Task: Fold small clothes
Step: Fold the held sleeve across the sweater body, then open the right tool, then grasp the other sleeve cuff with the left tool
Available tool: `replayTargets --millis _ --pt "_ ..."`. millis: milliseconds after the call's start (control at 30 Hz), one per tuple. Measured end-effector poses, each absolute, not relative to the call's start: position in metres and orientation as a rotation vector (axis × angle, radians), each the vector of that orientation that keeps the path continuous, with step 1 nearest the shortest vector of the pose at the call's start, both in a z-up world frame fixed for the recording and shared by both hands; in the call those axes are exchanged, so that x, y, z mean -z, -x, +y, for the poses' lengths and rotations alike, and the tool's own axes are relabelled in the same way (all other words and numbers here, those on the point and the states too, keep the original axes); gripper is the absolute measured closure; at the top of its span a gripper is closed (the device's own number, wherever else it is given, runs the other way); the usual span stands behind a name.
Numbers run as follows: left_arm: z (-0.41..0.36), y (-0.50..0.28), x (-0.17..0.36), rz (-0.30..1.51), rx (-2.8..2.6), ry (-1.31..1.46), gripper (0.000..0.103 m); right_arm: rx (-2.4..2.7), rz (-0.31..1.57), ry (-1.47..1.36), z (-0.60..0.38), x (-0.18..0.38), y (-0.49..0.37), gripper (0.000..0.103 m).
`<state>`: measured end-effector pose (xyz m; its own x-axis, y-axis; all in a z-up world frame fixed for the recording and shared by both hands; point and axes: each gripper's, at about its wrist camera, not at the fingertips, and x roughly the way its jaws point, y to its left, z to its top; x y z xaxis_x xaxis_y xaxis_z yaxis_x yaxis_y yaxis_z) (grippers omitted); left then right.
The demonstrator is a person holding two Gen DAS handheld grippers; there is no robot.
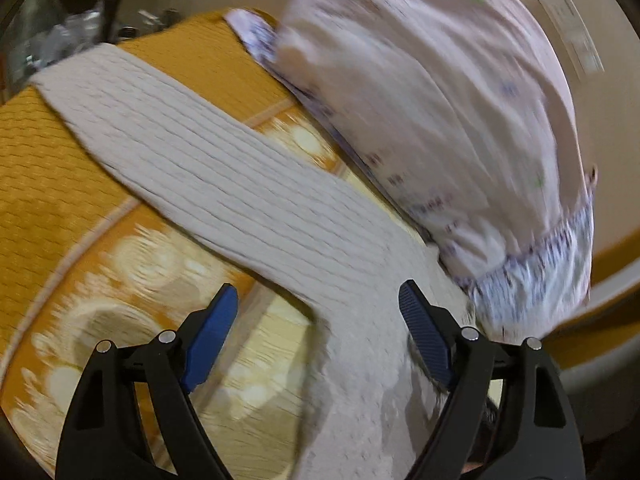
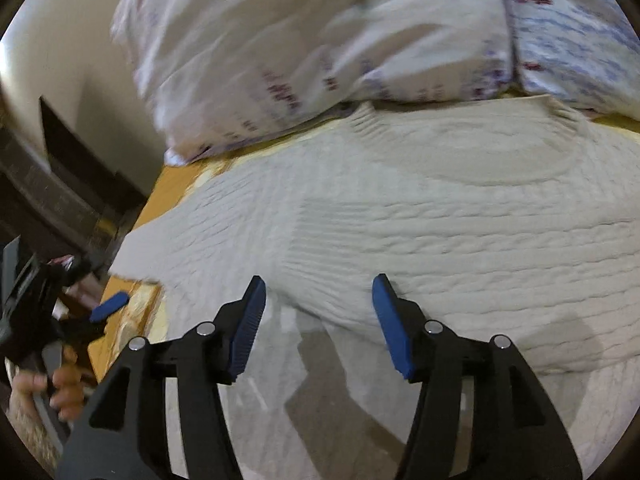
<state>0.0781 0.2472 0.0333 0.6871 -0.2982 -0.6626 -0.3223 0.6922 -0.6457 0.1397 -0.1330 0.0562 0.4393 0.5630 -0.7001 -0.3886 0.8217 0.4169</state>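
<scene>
Left gripper (image 1: 318, 300) — jaws wide, empty, over sleeve junction of grey ribbed sweater (image 1: 224, 184). Right gripper (image 2: 318, 294) — jaws wide, empty, above sweater body. Sweater lies flat on orange bedspread (image 1: 52, 184), collar toward pillow (image 1: 440, 100) at far edge. Judgement: sleeve fold pending; pinch sleeve edge only, lift low, lay across body, avoid bunching. No legible labels or writing; frames motion-blurred.

The right gripper (image 2: 319, 294) is seen with jaws parted above a cream ribbed sweater (image 2: 420, 216). A patterned pillow (image 2: 320, 40) fills the upper frame; the left gripper (image 2: 109, 306) appears at lower left.
</scene>
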Motion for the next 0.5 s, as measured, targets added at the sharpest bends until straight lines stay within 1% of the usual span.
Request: replayTargets --millis 33,100,167,300,500 --pt "0.255 -0.077 -0.033 0.830 -0.023 0.852 0.019 -0.607 0.957 -0.194 -0.128 -0.054 -0.137 0.041" --pt "0.261 -0.076 -0.032 0.823 -0.022 0.874 0.019 -0.609 0.941 -0.147 -0.118 -0.054 -0.135 0.038" --pt "0.267 -0.077 -0.030 0.822 -0.023 0.892 0.020 -0.614 0.953 -0.154 -0.118 -0.055 -0.137 0.038" --pt "0.282 -0.077 -0.022 0.819 -0.048 0.963 0.021 -0.613 0.986 -0.289 -0.137 -0.060 -0.140 0.038" --pt "0.302 -0.075 -0.017 0.795 -0.087 1.028 0.022 -0.588 0.969 -0.319 -0.153 -0.066 -0.129 0.038"
